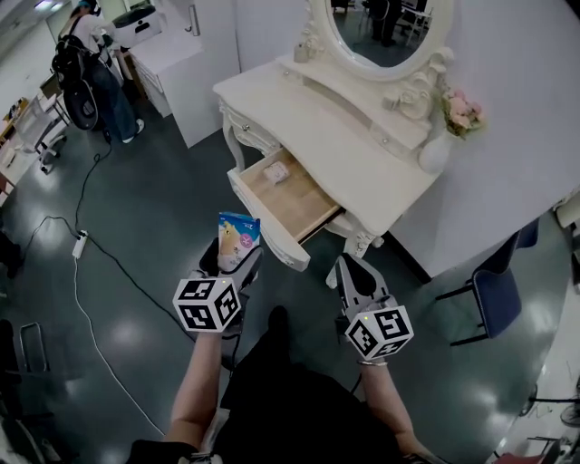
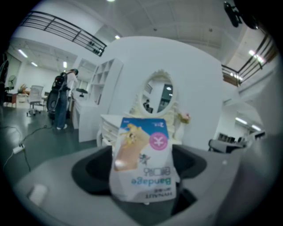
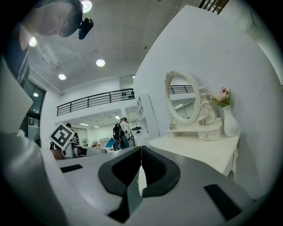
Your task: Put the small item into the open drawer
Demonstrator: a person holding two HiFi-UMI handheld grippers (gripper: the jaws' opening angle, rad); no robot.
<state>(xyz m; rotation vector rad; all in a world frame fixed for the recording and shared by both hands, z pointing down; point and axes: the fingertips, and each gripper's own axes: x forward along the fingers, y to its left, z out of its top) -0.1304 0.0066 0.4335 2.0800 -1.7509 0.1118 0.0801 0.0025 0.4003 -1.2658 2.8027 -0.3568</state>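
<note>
The small flat packet [image 1: 238, 237], white and blue with "Bandage" printed on it, is pinched by its lower end between the jaws of the left hand-held gripper [image 1: 234, 258]. It sticks up out of them, and in the left gripper view its print reads upside down. It is not yet in the drawer. Just ahead of that hand-held gripper, a little to its right, stands the open pale-wood drawer [image 1: 306, 207]; a small pale packet [image 1: 275, 172] lies at its far end. The drawer is pulled out of a cream-white carved counter [image 1: 335, 136] with an oval mirror [image 1: 376, 27]. To the right of the left one, the right hand-held gripper [image 1: 351, 272] hovers over the dark glossy floor [image 1: 136, 227], jaws pressed together on nothing, near the drawer's front corner.
</note>
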